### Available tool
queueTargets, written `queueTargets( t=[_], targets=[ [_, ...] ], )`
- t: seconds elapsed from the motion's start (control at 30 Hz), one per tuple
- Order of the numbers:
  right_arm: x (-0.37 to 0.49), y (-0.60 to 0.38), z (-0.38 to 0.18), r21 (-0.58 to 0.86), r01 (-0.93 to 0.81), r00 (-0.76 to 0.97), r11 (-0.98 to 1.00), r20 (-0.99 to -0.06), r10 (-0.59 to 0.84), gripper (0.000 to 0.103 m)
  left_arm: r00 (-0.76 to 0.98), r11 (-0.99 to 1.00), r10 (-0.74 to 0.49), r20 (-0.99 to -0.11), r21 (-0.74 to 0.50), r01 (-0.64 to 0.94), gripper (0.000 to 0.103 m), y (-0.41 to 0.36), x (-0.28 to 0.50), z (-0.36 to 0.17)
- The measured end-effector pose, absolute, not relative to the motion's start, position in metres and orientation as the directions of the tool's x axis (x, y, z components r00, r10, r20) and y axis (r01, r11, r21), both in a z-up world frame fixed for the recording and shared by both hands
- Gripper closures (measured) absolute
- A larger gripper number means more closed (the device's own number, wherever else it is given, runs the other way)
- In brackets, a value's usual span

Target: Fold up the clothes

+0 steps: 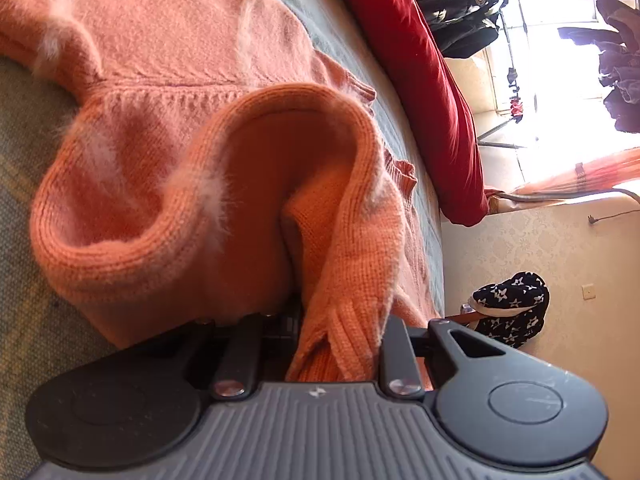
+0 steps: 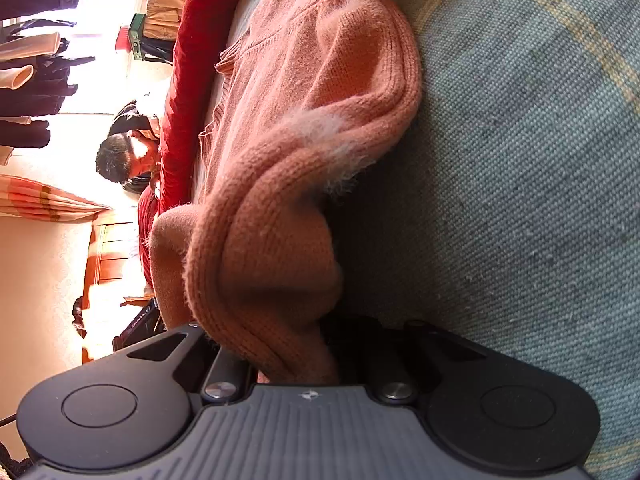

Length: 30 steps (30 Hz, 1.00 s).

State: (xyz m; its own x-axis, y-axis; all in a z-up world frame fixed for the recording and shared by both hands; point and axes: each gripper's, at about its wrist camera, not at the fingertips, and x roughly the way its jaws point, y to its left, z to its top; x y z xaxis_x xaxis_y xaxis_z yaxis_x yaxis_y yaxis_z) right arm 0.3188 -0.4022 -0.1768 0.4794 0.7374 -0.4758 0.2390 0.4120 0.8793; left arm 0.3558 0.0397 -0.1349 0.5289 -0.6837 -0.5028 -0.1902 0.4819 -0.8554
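Observation:
An orange knit sweater [image 1: 160, 60] with white fluffy tufts lies on the grey-green bed cover [image 1: 24, 200]. In the left wrist view a ribbed edge of it rises in a loop and runs down between the jaws of my left gripper [image 1: 332, 320], which is shut on that fabric; the knit hides the fingertips. In the right wrist view another bunched part of the sweater [image 2: 320, 80] leads into my right gripper [image 2: 288, 344], which is shut on it, its fingertips also covered. Both grippers sit low over the bed cover [image 2: 520, 200].
A red quilt [image 1: 420, 60] lies along the bed's far side, seen again as the red quilt [image 2: 188, 60]. Beyond it a person [image 2: 120, 156] is near the bed. A star-patterned slipper [image 1: 508, 308] is on the floor. Dark clothes [image 1: 460, 8] hang by the bright window.

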Motion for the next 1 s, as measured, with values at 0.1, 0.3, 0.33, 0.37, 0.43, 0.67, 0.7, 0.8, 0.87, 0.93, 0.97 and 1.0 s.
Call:
queueTargets(
  t=[0.1,0.3,0.33,0.37,0.43,0.67,0.7,0.8,0.87,0.93,0.97,1.0],
  targets=[
    [0.318,-0.402,-0.177,0.88,0.239,0.483,0.41,-0.474,0.737,0.093,0.491,0.421,-0.729,-0.477,-0.878,-0.227,0.081,0.049,0.367,-0.142],
    [0.318,-0.401,-0.177,0.882,0.239,0.487,0.407,-0.471,0.736,0.093,0.483,0.286,-0.782,-0.394,-0.915,-0.285,0.071,0.058,0.378,-0.153],
    [0.318,-0.401,-0.177,0.882,0.241,0.487,0.406,-0.472,0.735,0.093,0.5,0.275,-0.775,-0.386,-0.919,-0.283,0.066,0.057,0.377,-0.153],
    [0.319,-0.401,-0.177,0.881,0.242,0.487,0.406,-0.472,0.735,0.093,0.527,0.256,-0.764,-0.373,-0.924,-0.283,0.064,0.056,0.375,-0.154],
    [0.319,-0.4,-0.177,0.88,0.246,0.485,0.406,-0.474,0.735,0.093,0.569,0.229,-0.74,-0.359,-0.93,-0.288,0.064,0.055,0.372,-0.158],
    [0.317,-0.4,-0.177,0.877,0.254,0.489,0.408,-0.481,0.728,0.093,0.551,0.264,-0.719,-0.423,-0.9,-0.347,0.068,0.055,0.378,-0.16],
    [0.316,-0.4,-0.177,0.876,0.256,0.491,0.408,-0.481,0.726,0.093,0.555,0.277,-0.711,-0.432,-0.897,-0.344,0.07,0.054,0.377,-0.159],
    [0.315,-0.401,-0.174,0.872,0.286,0.487,0.398,-0.49,0.723,0.092,0.572,0.284,-0.698,-0.431,-0.9,-0.332,0.073,0.053,0.372,-0.153],
    [0.313,-0.4,-0.17,0.868,0.312,0.486,0.387,-0.496,0.72,0.091,0.574,0.288,-0.688,-0.443,-0.893,-0.345,0.078,0.055,0.368,-0.145],
    [0.308,-0.399,-0.166,0.874,0.335,0.489,0.351,-0.48,0.728,0.088,0.561,0.327,-0.678,-0.476,-0.878,-0.35,0.081,0.057,0.362,-0.134],
    [0.305,-0.397,-0.164,0.877,0.335,0.491,0.344,-0.474,0.731,0.088,0.554,0.349,-0.675,-0.486,-0.873,-0.341,0.081,0.059,0.36,-0.131],
    [0.302,-0.395,-0.163,0.876,0.335,0.488,0.347,-0.476,0.732,0.088,0.548,0.371,-0.672,-0.498,-0.867,-0.334,0.081,0.061,0.359,-0.128]
  ],
)
